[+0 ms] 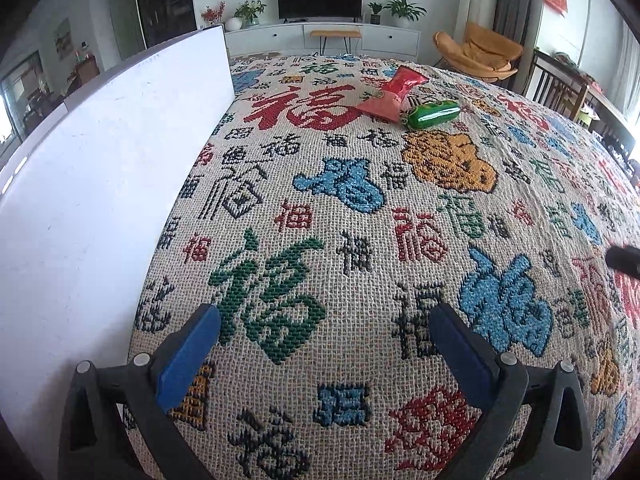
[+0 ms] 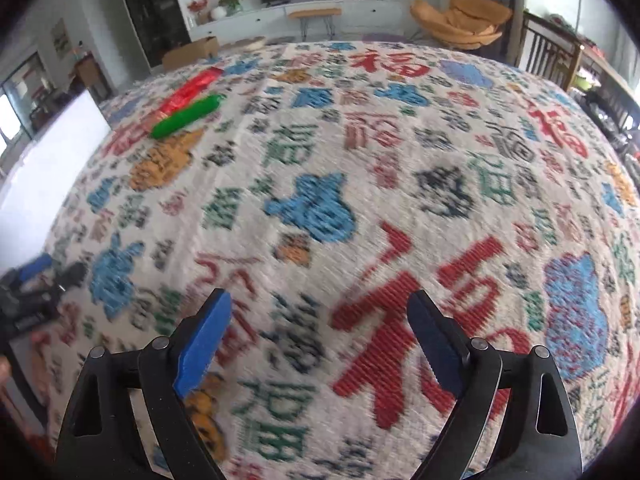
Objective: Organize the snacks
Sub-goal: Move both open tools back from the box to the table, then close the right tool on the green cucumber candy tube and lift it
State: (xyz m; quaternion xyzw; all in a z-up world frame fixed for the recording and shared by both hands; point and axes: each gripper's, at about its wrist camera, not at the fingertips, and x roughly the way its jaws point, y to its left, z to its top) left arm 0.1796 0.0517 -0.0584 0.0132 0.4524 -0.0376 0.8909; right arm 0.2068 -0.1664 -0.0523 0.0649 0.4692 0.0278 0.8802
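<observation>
Snacks — glossy green packet (image 1: 431,115) touching crinkled red packet (image 1: 390,96).

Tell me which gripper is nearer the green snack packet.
Left, by a modest margin. The left gripper faces the green snack packet from straight behind, slightly left. The right gripper sits farther right, with the packet far up-left across the patterned cloth.

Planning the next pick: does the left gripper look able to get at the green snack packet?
Probably yes. The left gripper is open and empty, and only bare patterned cloth lies between it and the green snack packet, which lies beside the red packet.
</observation>
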